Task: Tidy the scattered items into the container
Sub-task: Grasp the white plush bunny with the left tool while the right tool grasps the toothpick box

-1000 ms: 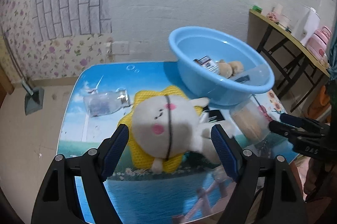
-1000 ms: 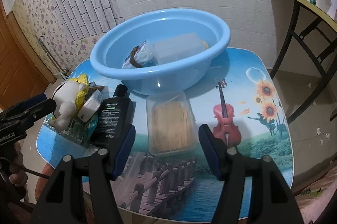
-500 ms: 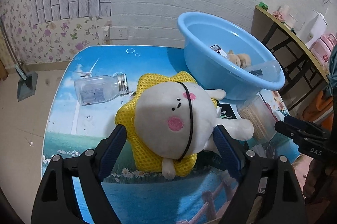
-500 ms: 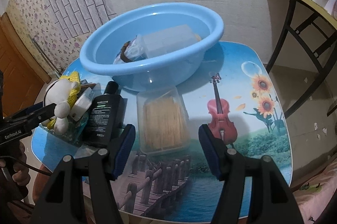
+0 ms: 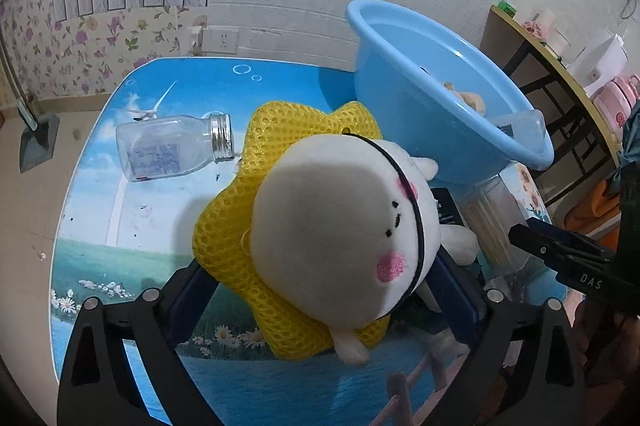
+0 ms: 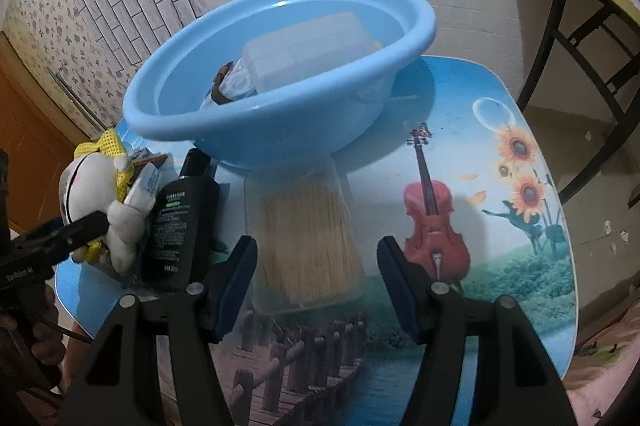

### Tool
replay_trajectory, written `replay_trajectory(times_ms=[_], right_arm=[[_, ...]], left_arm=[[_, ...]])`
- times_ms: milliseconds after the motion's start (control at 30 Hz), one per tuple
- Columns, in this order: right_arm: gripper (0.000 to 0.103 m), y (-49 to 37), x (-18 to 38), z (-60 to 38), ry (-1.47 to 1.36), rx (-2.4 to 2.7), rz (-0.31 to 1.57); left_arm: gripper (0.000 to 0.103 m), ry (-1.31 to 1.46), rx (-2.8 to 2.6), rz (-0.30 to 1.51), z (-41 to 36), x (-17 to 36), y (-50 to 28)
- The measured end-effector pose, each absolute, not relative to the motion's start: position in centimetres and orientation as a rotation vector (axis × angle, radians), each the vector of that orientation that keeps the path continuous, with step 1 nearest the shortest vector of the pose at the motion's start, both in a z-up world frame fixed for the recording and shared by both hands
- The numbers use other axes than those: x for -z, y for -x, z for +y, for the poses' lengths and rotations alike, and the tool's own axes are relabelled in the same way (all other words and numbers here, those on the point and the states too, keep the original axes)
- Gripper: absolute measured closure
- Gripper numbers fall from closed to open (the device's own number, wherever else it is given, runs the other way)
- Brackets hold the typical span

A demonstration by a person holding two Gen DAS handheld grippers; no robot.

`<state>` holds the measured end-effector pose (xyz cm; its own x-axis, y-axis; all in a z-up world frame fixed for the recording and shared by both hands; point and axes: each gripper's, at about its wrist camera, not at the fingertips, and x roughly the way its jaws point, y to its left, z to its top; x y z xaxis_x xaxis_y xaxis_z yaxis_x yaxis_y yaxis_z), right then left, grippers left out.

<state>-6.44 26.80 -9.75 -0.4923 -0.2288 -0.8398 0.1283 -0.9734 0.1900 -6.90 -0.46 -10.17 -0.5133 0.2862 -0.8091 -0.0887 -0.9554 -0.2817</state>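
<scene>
A white plush toy with a yellow mesh collar (image 5: 336, 226) lies between the fingers of my left gripper (image 5: 324, 290), which stands open around it, close to its sides. It also shows in the right wrist view (image 6: 100, 194). The blue basin (image 6: 280, 130) holds a clear box and small items. My right gripper (image 6: 316, 278) is open, its fingers on either side of a clear box of wooden sticks (image 6: 308, 238) lying in front of the basin. A black bottle (image 6: 180, 222) lies left of that box.
An empty glass bottle (image 5: 172, 150) lies on its side at the table's left. The basin (image 5: 440, 114) sits at the back right. The picture-printed table (image 6: 500, 226) has bare room on the right. A side table with cups (image 5: 560, 66) stands to the right.
My left gripper has moved forward, so the plush toy now sits deep between its fingers. My right gripper has moved forward, so its fingers now flank the stick box.
</scene>
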Motion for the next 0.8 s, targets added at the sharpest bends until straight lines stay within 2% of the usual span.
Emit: replay_trajectory(times_ms=[33, 100, 300, 567, 800], right_arm=[[0.041, 6.5, 9.8, 26.7, -1.451, 2.54, -0.148], [0.041, 6.6, 9.9, 26.4, -1.448, 2.526, -0.14], [0.041, 6.6, 10.5, 25.0, -1.479, 2.493, -0.053], [0.041, 5.9, 10.7, 25.3, -1.497, 2.503, 0.005], [0.042, 4.6, 9.5, 26.5, -1.446, 2.552, -0.018]], left_arm=[[0.006, 1.412, -2.542, -0.291, -0.4, 10.1, 6.9], [0.018, 1.382, -2.536, -0.265, -0.1, 9.8, 6.7], [0.029, 1.339, -2.554, -0.22, 0.0, 8.9, 6.3], [0.031, 1.297, -2.591, -0.215, -0.3, 7.6, 5.0], [0.031, 1.233, -2.633, -0.186, 0.4, 6.0, 3.2]])
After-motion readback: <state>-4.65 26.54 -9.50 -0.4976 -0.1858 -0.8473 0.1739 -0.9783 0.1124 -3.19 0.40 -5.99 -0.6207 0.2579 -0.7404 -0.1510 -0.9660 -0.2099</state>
